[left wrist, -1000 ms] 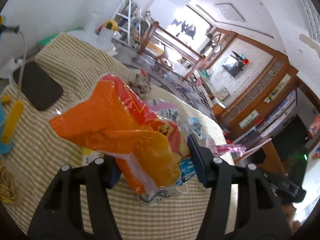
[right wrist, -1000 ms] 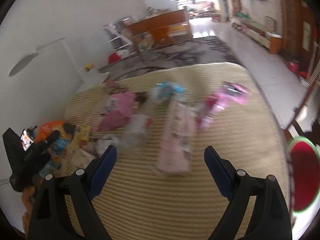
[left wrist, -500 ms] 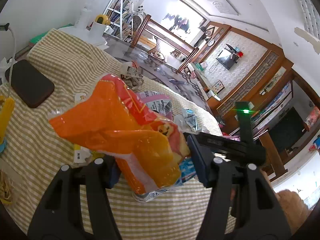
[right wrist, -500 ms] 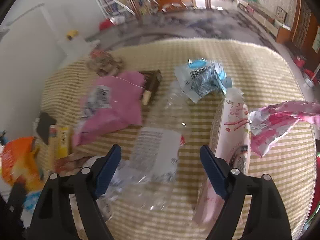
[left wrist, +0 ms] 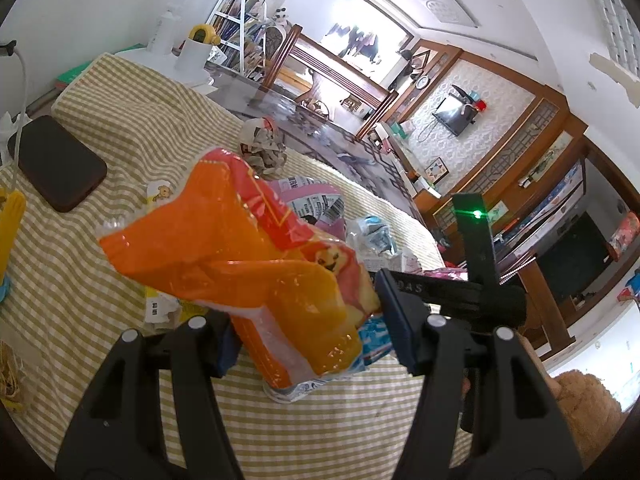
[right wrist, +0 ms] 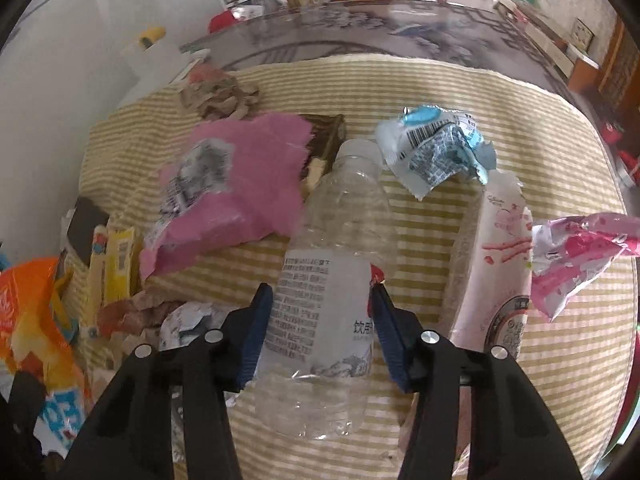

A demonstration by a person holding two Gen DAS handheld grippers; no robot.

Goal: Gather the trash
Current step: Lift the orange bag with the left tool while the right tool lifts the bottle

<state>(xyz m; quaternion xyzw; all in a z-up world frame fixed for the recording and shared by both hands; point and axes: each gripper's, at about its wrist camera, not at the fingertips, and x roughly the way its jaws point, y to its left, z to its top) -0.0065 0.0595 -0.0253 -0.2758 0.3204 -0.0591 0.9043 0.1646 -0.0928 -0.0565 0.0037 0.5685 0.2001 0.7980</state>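
My left gripper (left wrist: 310,328) is shut on an orange snack bag (left wrist: 248,264), held above the striped cloth (left wrist: 120,96) with a blue-and-white wrapper bunched under it. The same bag shows at the left edge of the right wrist view (right wrist: 28,312). A clear plastic bottle (right wrist: 336,240) lies on the cloth with its neck pointing away. My right gripper (right wrist: 320,300) points steeply down over it. Its jaws are closing, and both blue pads (right wrist: 256,320) touch the labelled sides of the bottle.
Around the bottle lie a torn pink wrapper (right wrist: 240,184), a crumpled blue-and-white wrapper (right wrist: 436,148), a long pink-and-white pack (right wrist: 504,264), a pink foil wrapper (right wrist: 580,256), crumpled brown paper (right wrist: 220,96) and yellow packets (right wrist: 116,264). A dark flat case (left wrist: 60,164) lies far left.
The right gripper came down over the clear bottle and its jaws narrowed onto it. Its black body entered the left wrist view. The left gripper kept still with the orange bag.
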